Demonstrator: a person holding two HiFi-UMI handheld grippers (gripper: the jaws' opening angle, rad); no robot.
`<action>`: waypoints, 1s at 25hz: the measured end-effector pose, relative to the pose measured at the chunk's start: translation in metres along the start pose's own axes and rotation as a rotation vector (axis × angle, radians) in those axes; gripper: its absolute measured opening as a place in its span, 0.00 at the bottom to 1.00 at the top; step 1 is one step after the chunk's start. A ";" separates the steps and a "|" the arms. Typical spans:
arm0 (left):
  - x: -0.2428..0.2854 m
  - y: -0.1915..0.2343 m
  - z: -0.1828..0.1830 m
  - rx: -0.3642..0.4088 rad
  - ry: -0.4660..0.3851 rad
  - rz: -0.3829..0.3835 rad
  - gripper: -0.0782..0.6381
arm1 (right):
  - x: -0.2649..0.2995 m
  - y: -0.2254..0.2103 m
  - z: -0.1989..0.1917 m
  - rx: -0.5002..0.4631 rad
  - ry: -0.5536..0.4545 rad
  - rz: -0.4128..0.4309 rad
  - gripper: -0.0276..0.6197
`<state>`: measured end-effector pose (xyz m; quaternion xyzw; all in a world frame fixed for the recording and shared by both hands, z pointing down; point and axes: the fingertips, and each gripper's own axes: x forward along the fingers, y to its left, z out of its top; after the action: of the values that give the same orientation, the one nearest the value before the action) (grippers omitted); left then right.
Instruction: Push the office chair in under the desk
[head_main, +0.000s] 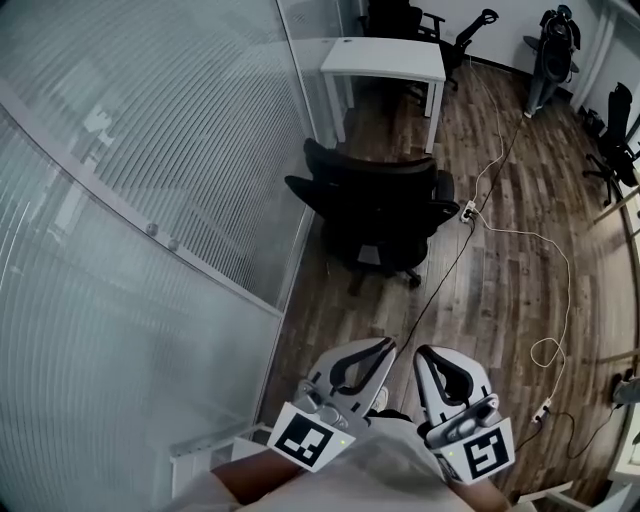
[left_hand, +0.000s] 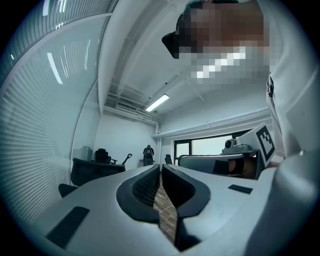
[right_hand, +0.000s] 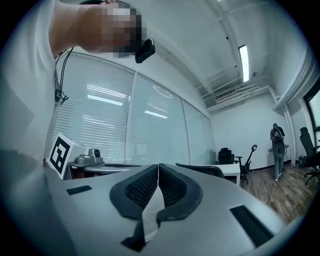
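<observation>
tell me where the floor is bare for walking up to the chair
Bare wood floor lies between the glass wall and the thin black cable, right up to the office chair. Right of the chair it is cluttered: a power strip and a looping white cable.

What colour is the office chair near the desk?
Black; the office chair shows best in the head view.
</observation>
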<state>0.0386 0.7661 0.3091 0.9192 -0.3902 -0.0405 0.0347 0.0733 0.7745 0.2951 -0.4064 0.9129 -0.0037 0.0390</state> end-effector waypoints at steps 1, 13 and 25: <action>0.003 -0.003 0.000 0.002 -0.002 0.003 0.17 | -0.003 -0.003 -0.001 -0.009 0.003 0.009 0.09; 0.023 -0.009 -0.008 0.010 0.007 0.016 0.17 | -0.007 -0.025 -0.011 -0.031 0.017 0.042 0.09; 0.042 0.036 -0.003 0.020 -0.005 0.028 0.17 | 0.040 -0.040 -0.014 -0.038 0.031 0.050 0.09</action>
<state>0.0418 0.7108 0.3137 0.9139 -0.4034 -0.0384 0.0254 0.0753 0.7180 0.3080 -0.3841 0.9231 0.0081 0.0173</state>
